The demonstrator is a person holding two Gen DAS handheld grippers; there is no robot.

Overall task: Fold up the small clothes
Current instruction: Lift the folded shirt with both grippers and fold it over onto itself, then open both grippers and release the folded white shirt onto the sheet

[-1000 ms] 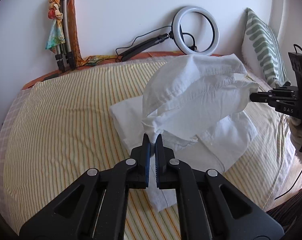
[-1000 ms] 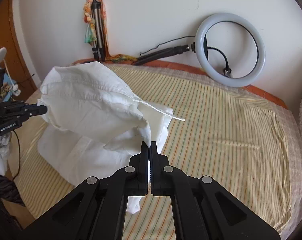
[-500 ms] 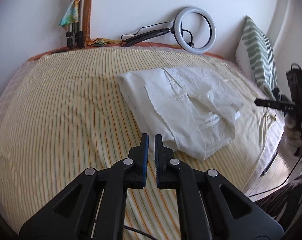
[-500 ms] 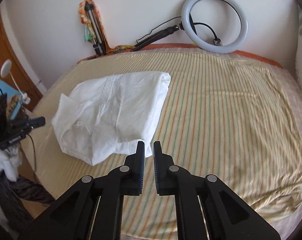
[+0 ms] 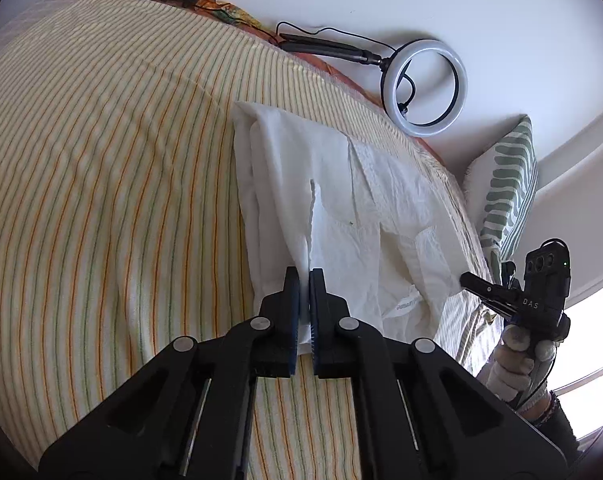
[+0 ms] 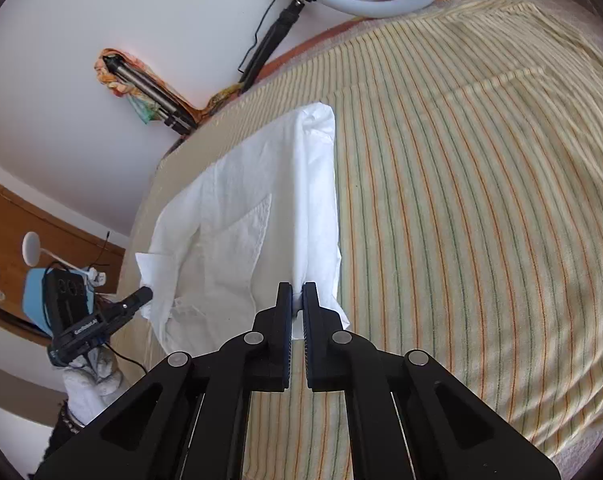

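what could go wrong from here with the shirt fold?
1. The white shirt lies close to the bed's near edge; a tug toward that side could slide it off.
2. Left gripper and right gripper sit at opposite ends with narrow gaps; each could pinch only the top layer, or the striped sheet too, undoing the fold.

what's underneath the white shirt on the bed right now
The folded white shirt lies on the striped bedsheet, which shows all around it. Whatever is between its layers or directly beneath it is covered.

Bedroom: striped bedsheet (image 5: 101,184), pillow (image 5: 505,196)
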